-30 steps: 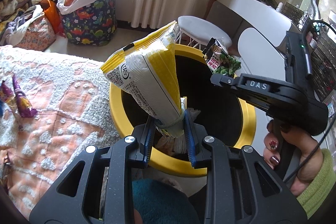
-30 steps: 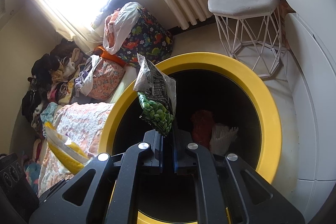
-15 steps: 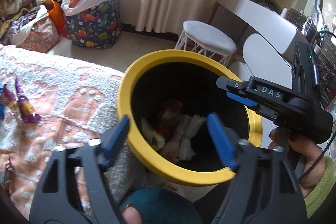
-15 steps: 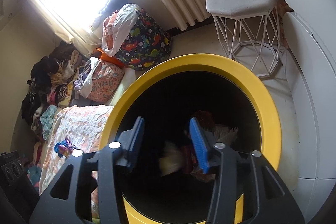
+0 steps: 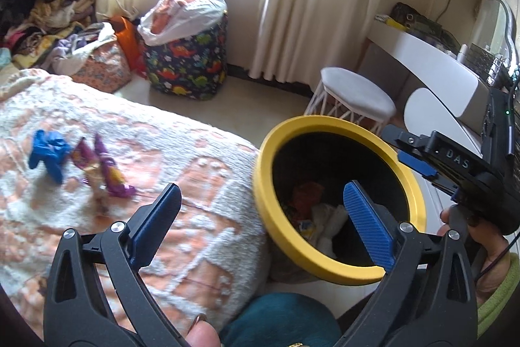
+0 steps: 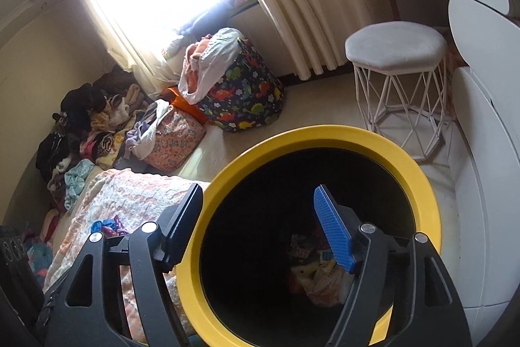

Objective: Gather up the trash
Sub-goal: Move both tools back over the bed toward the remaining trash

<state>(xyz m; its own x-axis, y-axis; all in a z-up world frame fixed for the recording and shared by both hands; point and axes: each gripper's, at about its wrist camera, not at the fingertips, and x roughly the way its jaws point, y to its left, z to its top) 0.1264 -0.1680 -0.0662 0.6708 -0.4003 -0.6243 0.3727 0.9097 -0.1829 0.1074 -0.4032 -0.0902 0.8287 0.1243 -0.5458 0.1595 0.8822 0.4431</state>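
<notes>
Our left gripper is opening its jaws, already spread wide with nothing between them; our right gripper is opening too, also empty. The yellow-rimmed bin sits under the left gripper's right jaw, crumpled trash at its bottom. Only the left view shows the right gripper's body, lettered "DAS", and, beyond the left jaw, one blue wrapper and two purple wrappers on the bedspread.
</notes>
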